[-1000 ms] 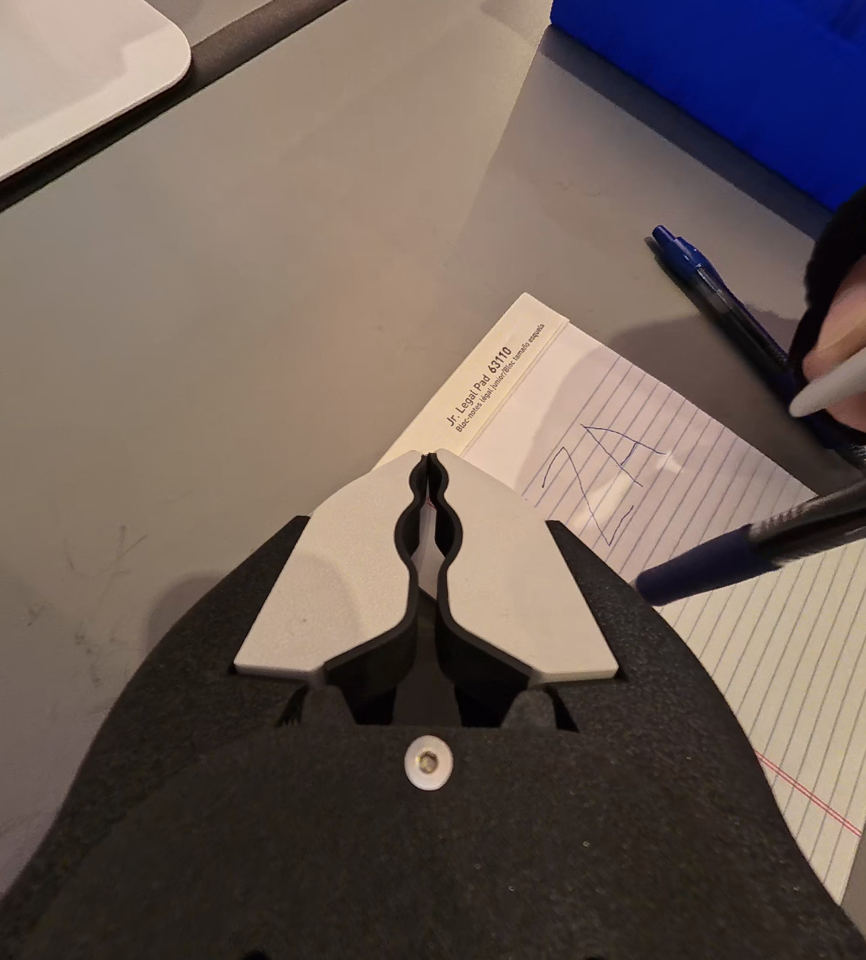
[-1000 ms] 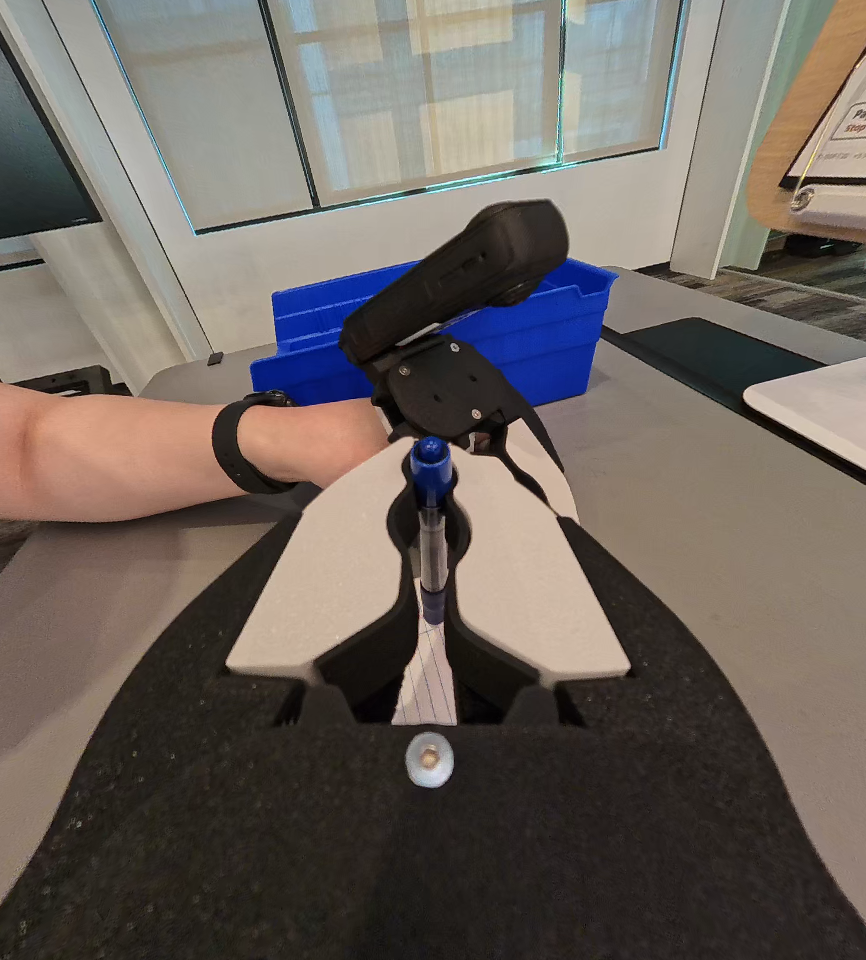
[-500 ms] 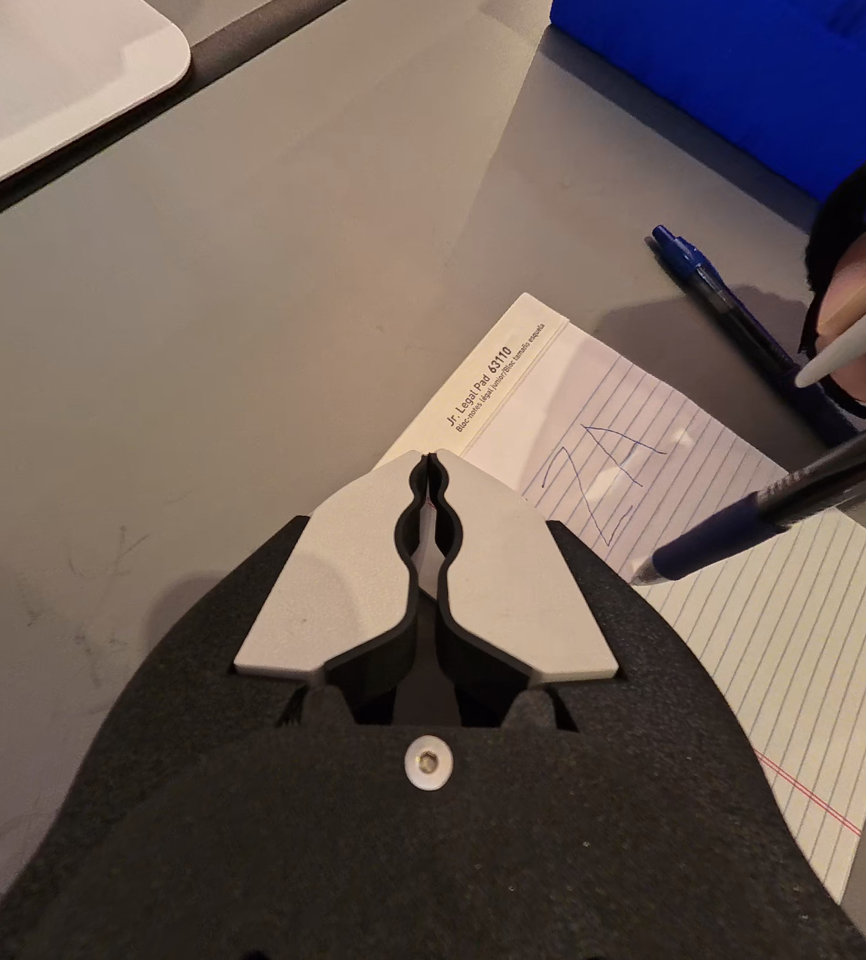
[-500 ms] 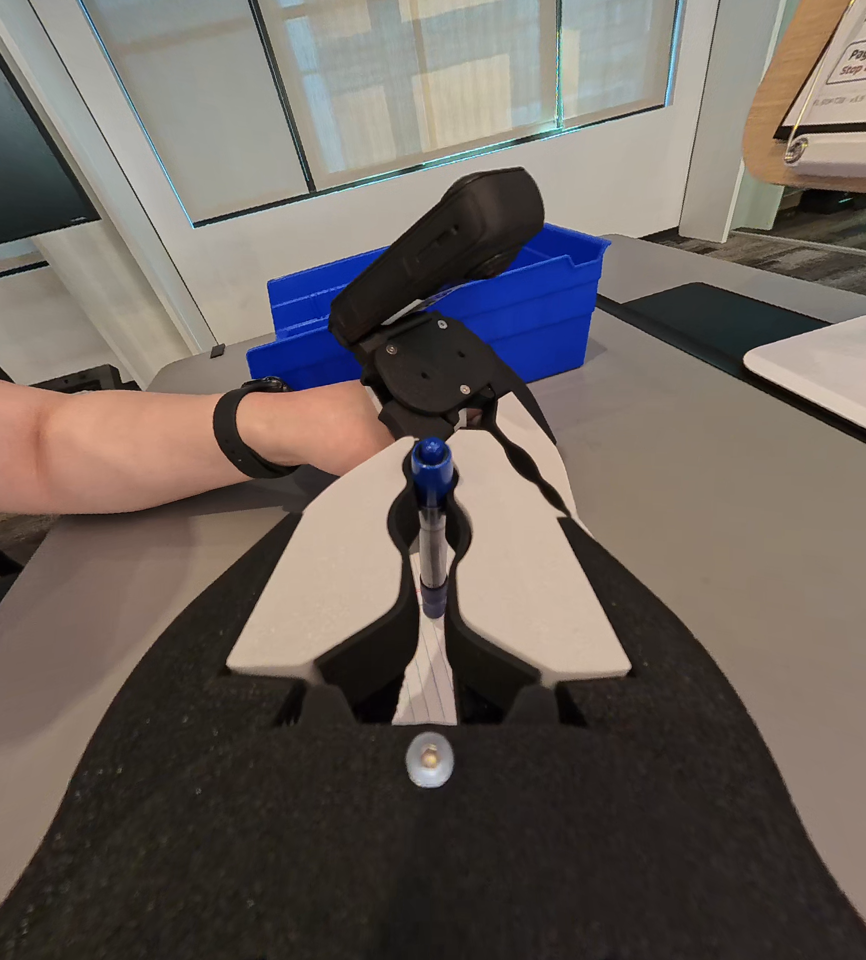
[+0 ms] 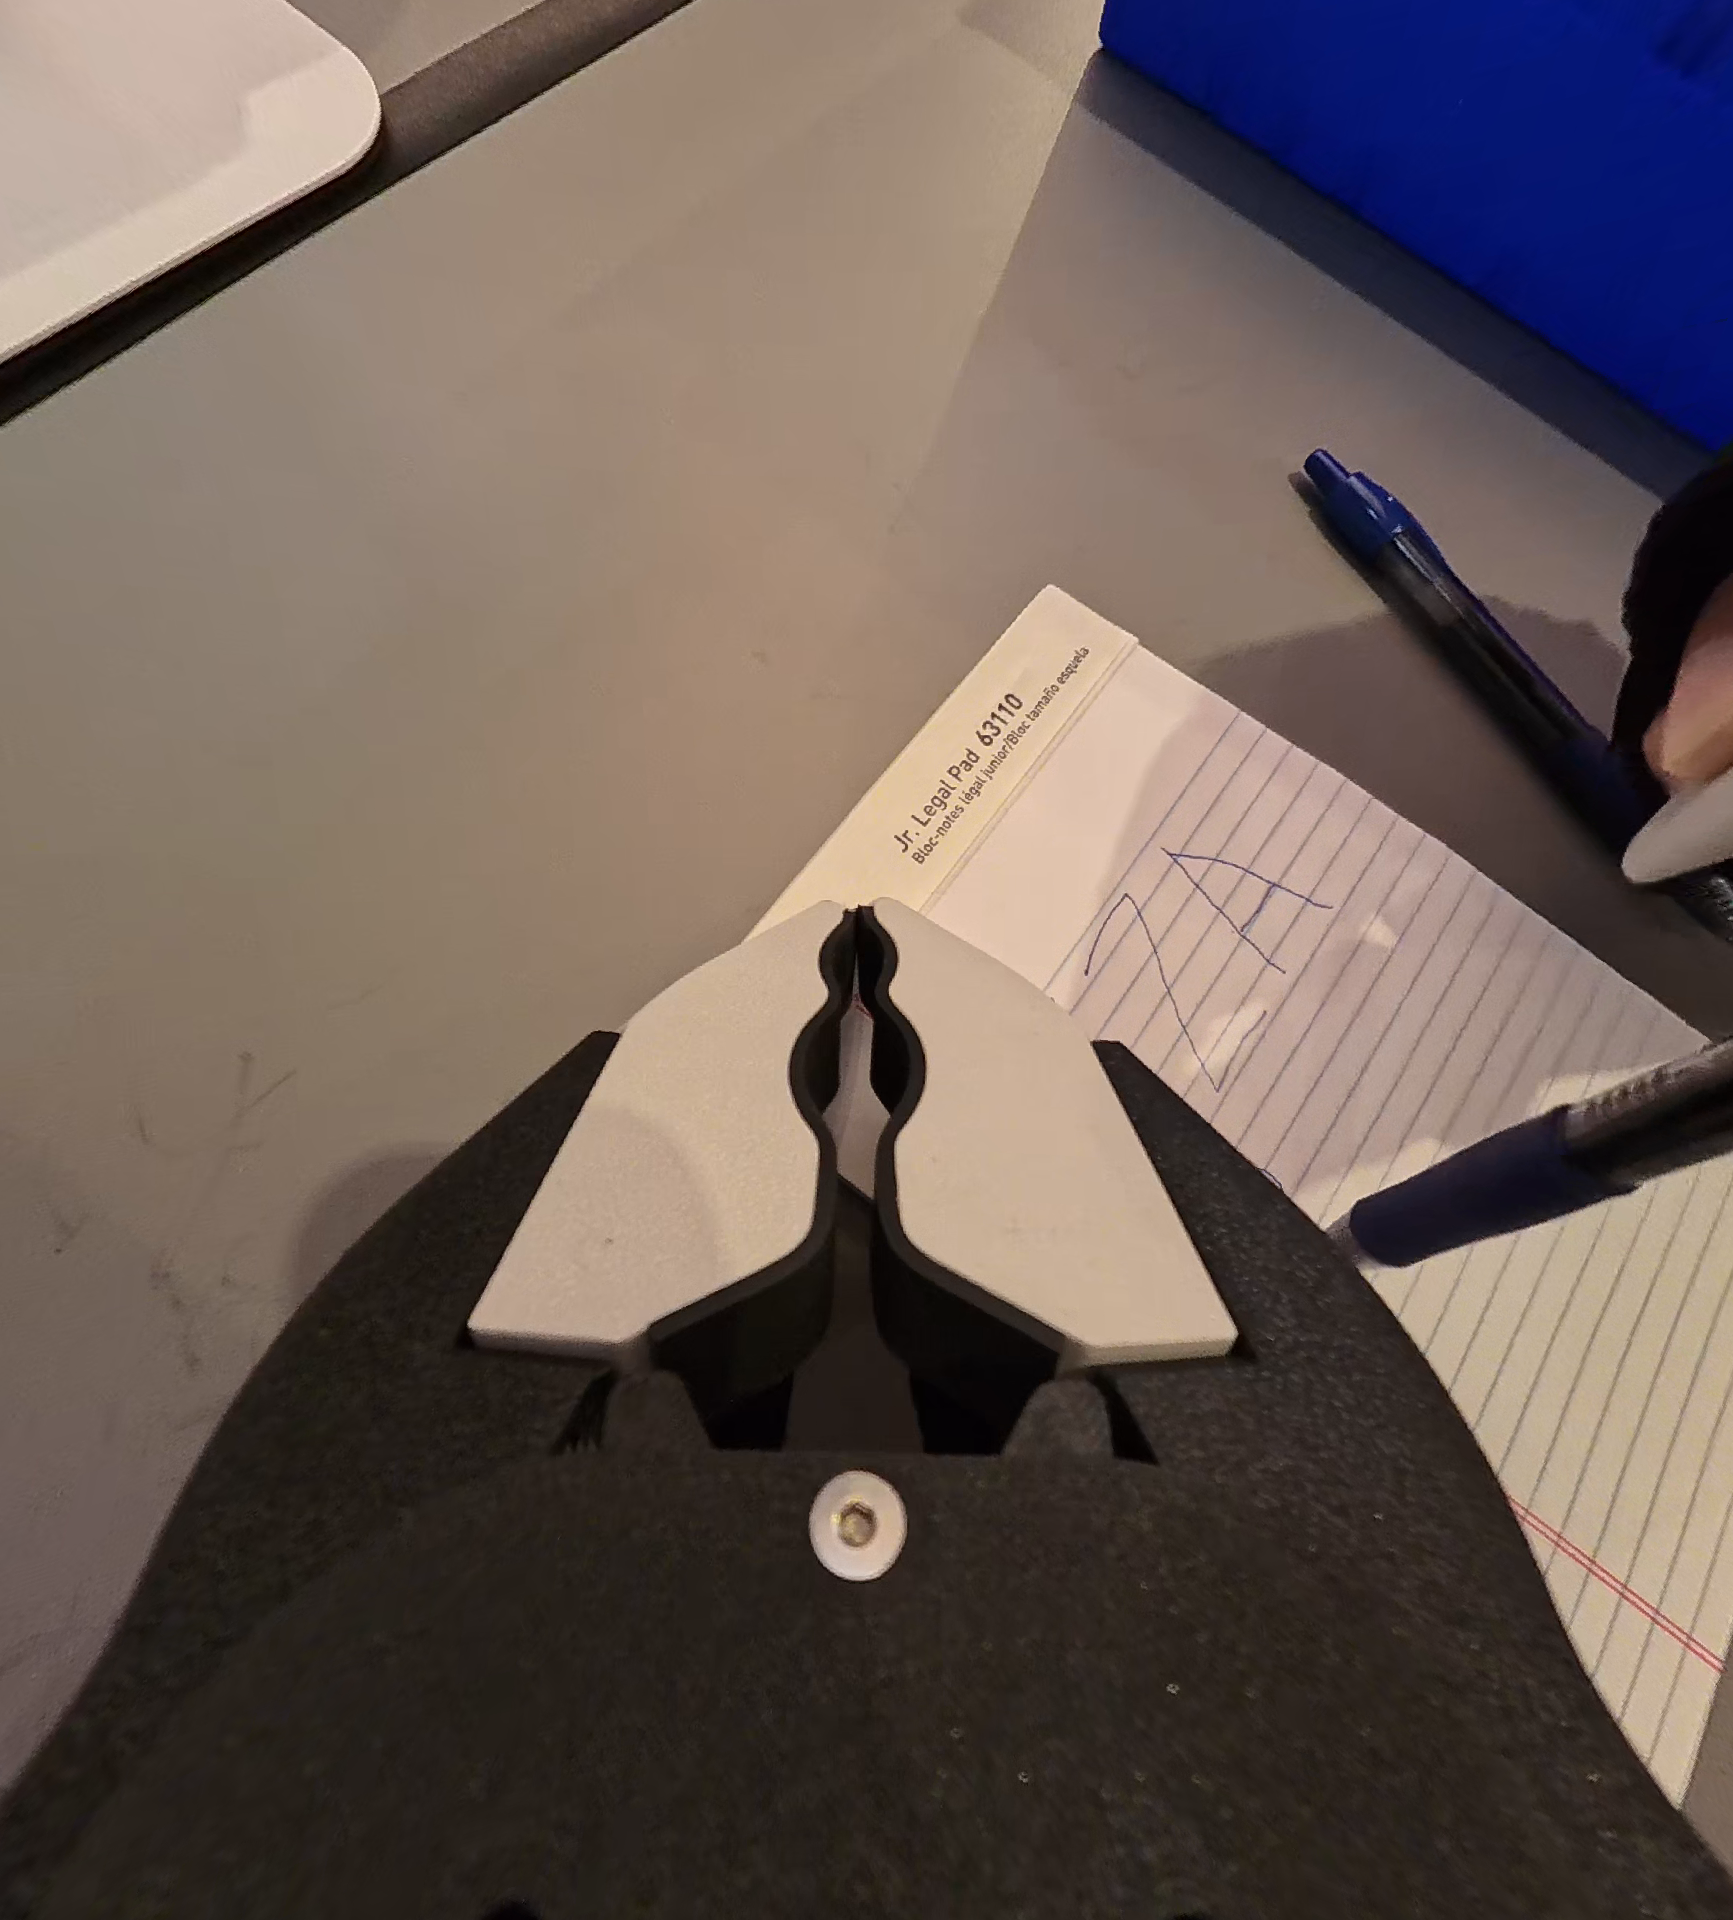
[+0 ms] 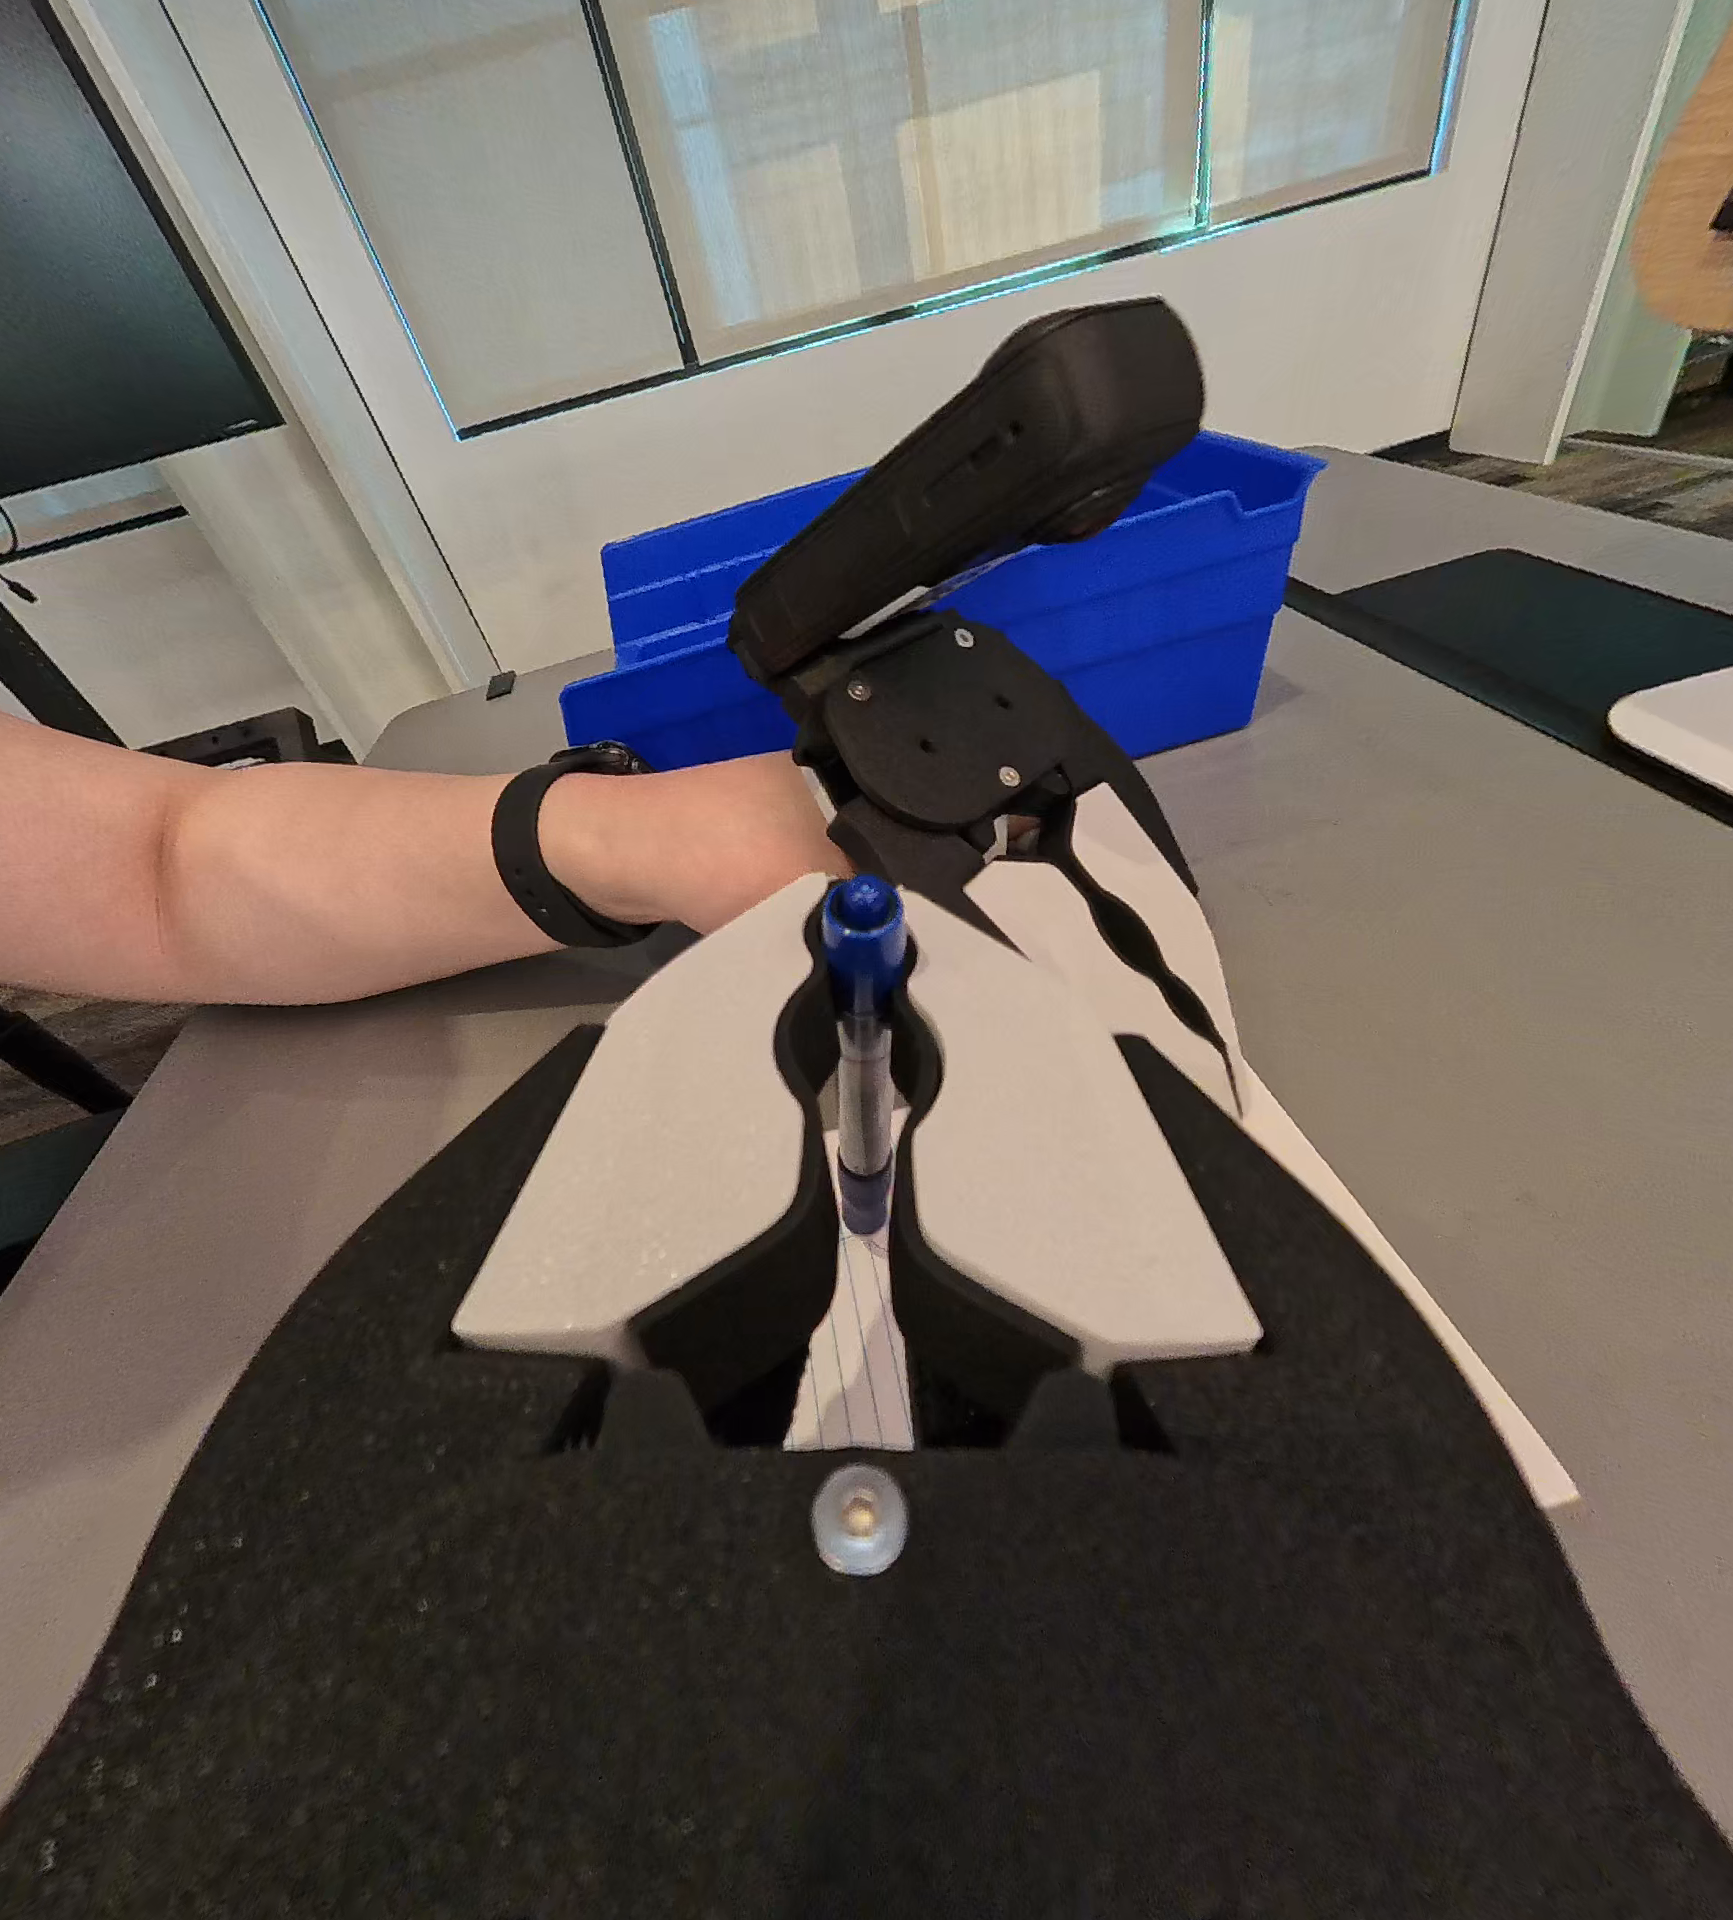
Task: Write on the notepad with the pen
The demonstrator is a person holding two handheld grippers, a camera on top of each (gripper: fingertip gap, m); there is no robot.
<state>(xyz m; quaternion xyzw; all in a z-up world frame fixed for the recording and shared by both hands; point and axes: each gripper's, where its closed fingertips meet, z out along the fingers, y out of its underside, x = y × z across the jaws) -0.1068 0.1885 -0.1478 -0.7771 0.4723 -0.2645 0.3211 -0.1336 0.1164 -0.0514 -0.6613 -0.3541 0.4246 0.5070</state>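
Below your right gripper's [image 6: 860, 940] jaws, clenched on the upright pen [image 6: 863, 1081], lies the notepad [image 5: 1527, 1351]; left gripper's [image 5: 859, 916] jaws are closed, empty.

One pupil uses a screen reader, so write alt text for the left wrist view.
A blue pen meets a lined notepad bearing blue pen marks, just right of the shut left gripper, which presses on the pad's corner. A second pen lies on the grey table near a blue bin.
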